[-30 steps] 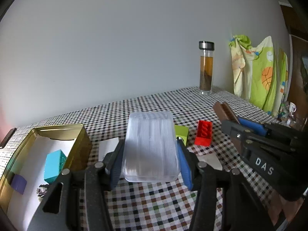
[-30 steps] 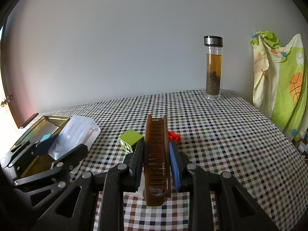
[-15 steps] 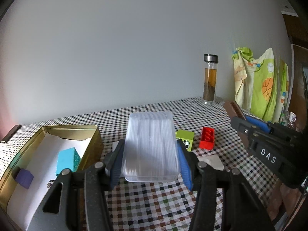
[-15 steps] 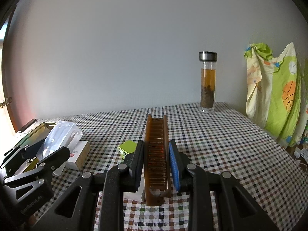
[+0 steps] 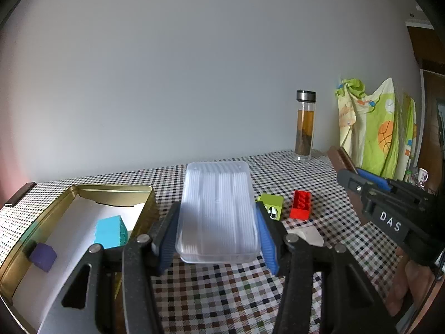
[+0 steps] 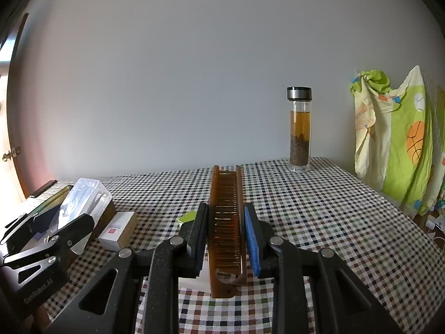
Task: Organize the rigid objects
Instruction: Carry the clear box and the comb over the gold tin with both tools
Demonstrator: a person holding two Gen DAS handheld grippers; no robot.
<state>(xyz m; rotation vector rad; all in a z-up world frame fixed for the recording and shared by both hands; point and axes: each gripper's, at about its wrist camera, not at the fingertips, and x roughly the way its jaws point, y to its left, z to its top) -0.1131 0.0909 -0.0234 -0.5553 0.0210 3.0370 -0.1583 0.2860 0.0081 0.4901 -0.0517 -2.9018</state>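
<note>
My left gripper is shut on a clear plastic box and holds it above the checked table, just right of the gold tin. The tin holds a teal block and a purple cube. My right gripper is shut on a brown comb, held on edge above the table. A green block and a red brick lie on the table beyond the clear box. The right gripper shows at the right of the left wrist view.
A glass bottle of tea stands at the table's back right. A small white and tan box lies beside the tin. A white piece lies near the red brick. Coloured cloth hangs past the table's right edge.
Both grippers have risen and tilted up, so the table objects sit lower in view. Each keeps its hold. The small white and tan box has come into the right wrist view.
</note>
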